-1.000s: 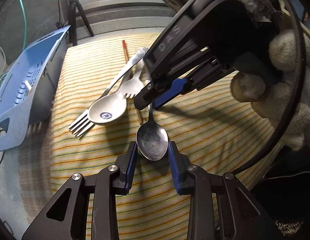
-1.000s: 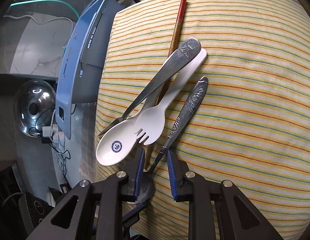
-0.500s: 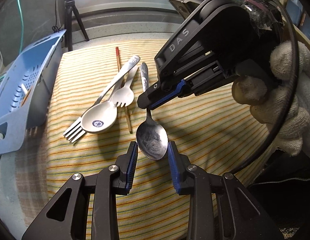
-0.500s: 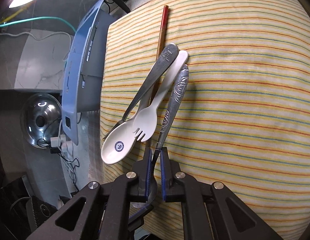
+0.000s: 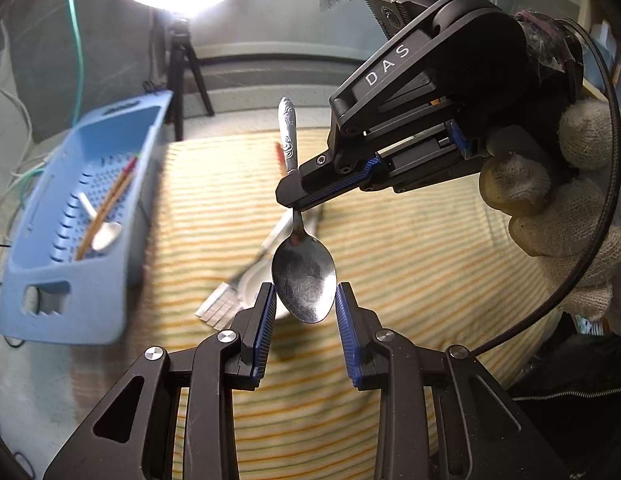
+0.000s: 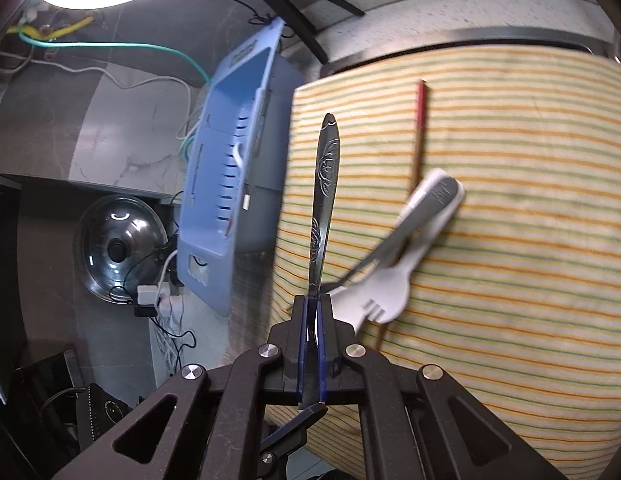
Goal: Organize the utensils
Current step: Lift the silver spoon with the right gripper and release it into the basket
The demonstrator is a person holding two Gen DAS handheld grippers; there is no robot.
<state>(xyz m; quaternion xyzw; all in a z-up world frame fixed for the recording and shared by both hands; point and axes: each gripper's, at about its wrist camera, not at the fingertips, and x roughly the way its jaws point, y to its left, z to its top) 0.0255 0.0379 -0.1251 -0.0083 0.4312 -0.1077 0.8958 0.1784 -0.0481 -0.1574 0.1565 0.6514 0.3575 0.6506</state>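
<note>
Left wrist view: the blue basket (image 5: 82, 248) is sitting at far left beside the striped cloth (image 5: 410, 272) on the tabletop, and only here is its inside showing, with a white spoon (image 5: 104, 232) and chopsticks (image 5: 106, 208) lying in it. The right wrist view is showing the basket (image 6: 230, 184) edge-on, contents hidden, but is giving a clear look at what this view blurs: a red-tipped chopstick (image 6: 419, 128), a metal fork (image 6: 406, 224) and a white plastic fork (image 6: 384, 296) lying crossed on the cloth (image 6: 510, 280). Left tool (image 5: 304, 312): jaws partly open, pads bracketing the bowl of the metal spoon (image 5: 304, 284); whether they are pressing on it I cannot tell. Right tool (image 5: 294, 202), held by a gloved hand (image 5: 558, 216): jaws closed on the spoon's neck, holding it clear of the cloth with the handle pointing up. Its own view is showing the tool (image 6: 310, 328) clamping the spoon (image 6: 324, 200) between both blue pads.
</note>
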